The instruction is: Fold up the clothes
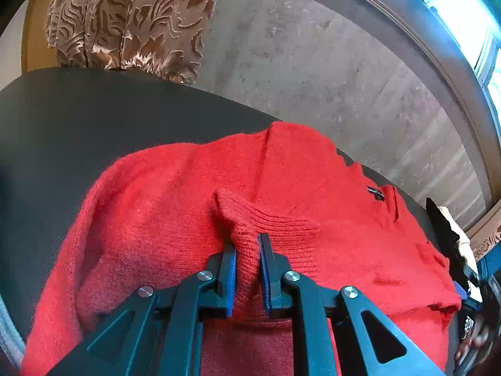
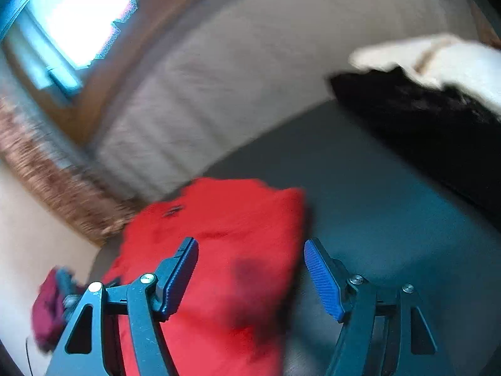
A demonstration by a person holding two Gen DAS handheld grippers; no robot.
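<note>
Dark table point(image 1: 78, 119) under a red sweater point(image 1: 175, 194) — ribbed cuff point(image 1: 250, 241) pinched between the nearly closed left gripper point(image 1: 247, 269); right gripper point(image 2: 250, 279) wide open, empty, above the sweater's edge.

red sweater point(image 1: 175, 200); dark grey table point(image 1: 78, 119); brown leaf-patterned curtain point(image 1: 131, 15); blue-padded tongs point(image 1: 247, 266).
</note>
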